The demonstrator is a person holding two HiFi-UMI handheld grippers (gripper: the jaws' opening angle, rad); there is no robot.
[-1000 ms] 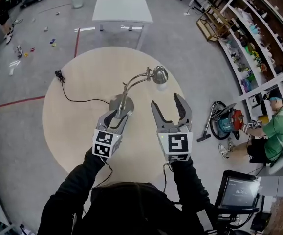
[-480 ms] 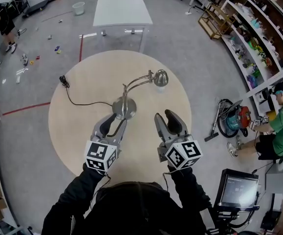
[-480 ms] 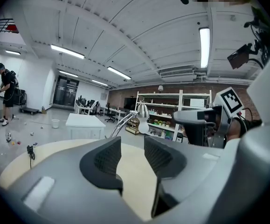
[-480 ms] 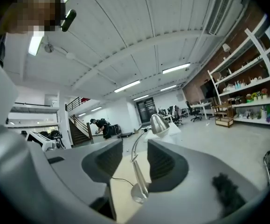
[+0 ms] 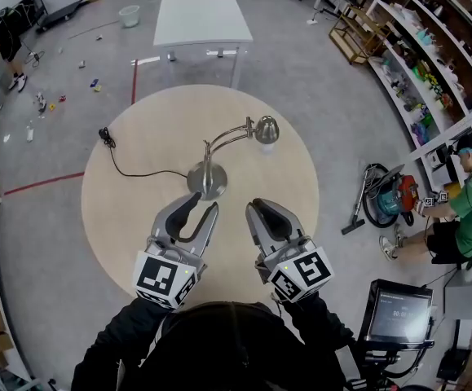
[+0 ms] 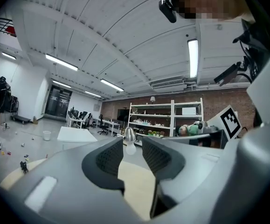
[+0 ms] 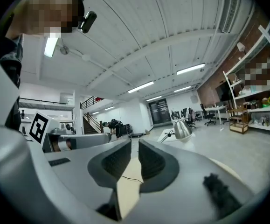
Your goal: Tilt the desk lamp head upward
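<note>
Both tools now sit farther back from the desk lamp, jaws closing on nothing: left tool half open, right tool nearly shut. The lamp stands mid-tabletop, its head well ahead. Lifting the head with the base unsteadied risks tipping the lamp.

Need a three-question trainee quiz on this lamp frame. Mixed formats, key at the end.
1. True or false: the left gripper grips the desk lamp.
2. Multiple choice: the lamp's black cord lies on A) the round table, B) the floor, C) a shelf.
3. Fill in: in the head view, the lamp head sits to the ___ of its base.

Key
1. False. The left gripper and right gripper are both short of the lamp. Their jaws have just been closing, with nothing between them.
2. A.
3. Right.
</note>
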